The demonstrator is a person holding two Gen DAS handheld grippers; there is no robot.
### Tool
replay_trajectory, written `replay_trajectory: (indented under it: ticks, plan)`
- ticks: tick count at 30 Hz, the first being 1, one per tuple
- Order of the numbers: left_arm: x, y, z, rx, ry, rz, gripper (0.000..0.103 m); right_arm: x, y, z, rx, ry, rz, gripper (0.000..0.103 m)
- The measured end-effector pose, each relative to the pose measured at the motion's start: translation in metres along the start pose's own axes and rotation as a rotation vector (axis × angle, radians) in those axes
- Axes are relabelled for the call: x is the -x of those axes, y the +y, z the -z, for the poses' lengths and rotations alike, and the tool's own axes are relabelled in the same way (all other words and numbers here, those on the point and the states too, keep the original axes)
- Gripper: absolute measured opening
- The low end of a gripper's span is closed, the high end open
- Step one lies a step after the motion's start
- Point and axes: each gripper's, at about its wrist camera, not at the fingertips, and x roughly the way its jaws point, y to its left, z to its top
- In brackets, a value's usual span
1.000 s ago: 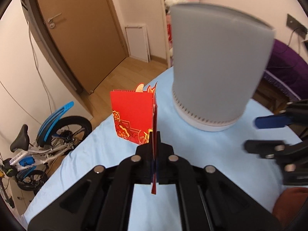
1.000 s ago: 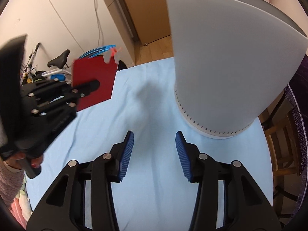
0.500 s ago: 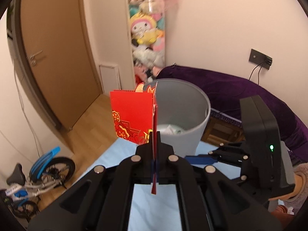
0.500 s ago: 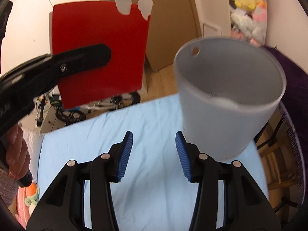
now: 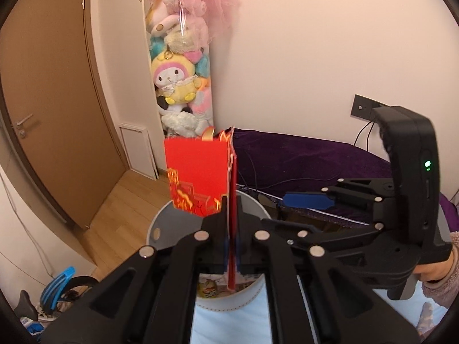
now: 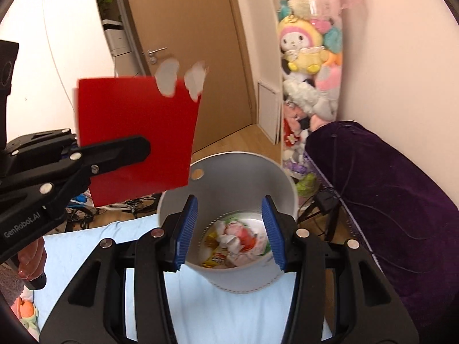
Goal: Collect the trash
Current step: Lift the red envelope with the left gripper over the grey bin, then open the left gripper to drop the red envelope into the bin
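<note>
Height is the change: both claws have risen, so the grey plastic waste bin (image 6: 229,177), seen side-on a second ago, now shows its littered inside below them. The left claw (image 5: 231,246) pinches the red gold-printed paper envelope (image 6: 134,137) above the rim, ready to drop. The right claw (image 6: 228,229) hangs half-open, empty.

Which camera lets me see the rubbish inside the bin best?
The right wrist view: it looks down into the grey bin, showing the wrappers at the bottom. In the left wrist view the left gripper and its red envelope hide most of them.
</note>
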Motion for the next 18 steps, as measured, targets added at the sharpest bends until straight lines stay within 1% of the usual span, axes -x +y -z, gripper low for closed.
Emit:
replay_trajectory:
  ticks: [3, 5, 6, 7, 8, 9, 10, 14, 18]
  plan:
    - [-0.022, -0.003, -0.001, 0.002, 0.041, -0.007, 0.007, 0.006, -0.02, -0.001, -0.019, -0.001, 0.023, 0.045]
    - [-0.036, -0.001, 0.003, 0.001, 0.062, -0.025, 0.015, 0.007, -0.03, -0.001, -0.037, 0.0, 0.027, 0.045]
    - [-0.042, 0.0, 0.005, 0.006, 0.073, -0.029, 0.03, 0.007, -0.034, 0.001, -0.044, 0.003, 0.03, 0.045]
    - [-0.046, 0.002, 0.008, 0.017, 0.078, -0.039, 0.05, 0.007, -0.036, 0.002, -0.047, 0.006, 0.032, 0.045]
    - [-0.046, 0.005, 0.012, 0.032, 0.075, -0.041, 0.058, 0.008, -0.038, 0.004, -0.048, 0.01, 0.033, 0.045]
    - [-0.044, 0.007, 0.016, 0.045, 0.071, -0.037, 0.069, 0.007, -0.038, 0.005, -0.047, 0.013, 0.033, 0.045]
    - [-0.041, 0.009, 0.02, 0.054, 0.069, -0.037, 0.072, 0.007, -0.037, 0.006, -0.046, 0.018, 0.032, 0.045]
    - [-0.03, 0.019, 0.034, 0.069, 0.077, -0.049, 0.072, 0.007, -0.027, 0.01, -0.038, 0.027, 0.015, 0.045]
    - [-0.008, 0.03, 0.045, 0.104, 0.079, -0.1, 0.072, 0.01, 0.0, 0.013, -0.008, 0.031, -0.02, 0.045]
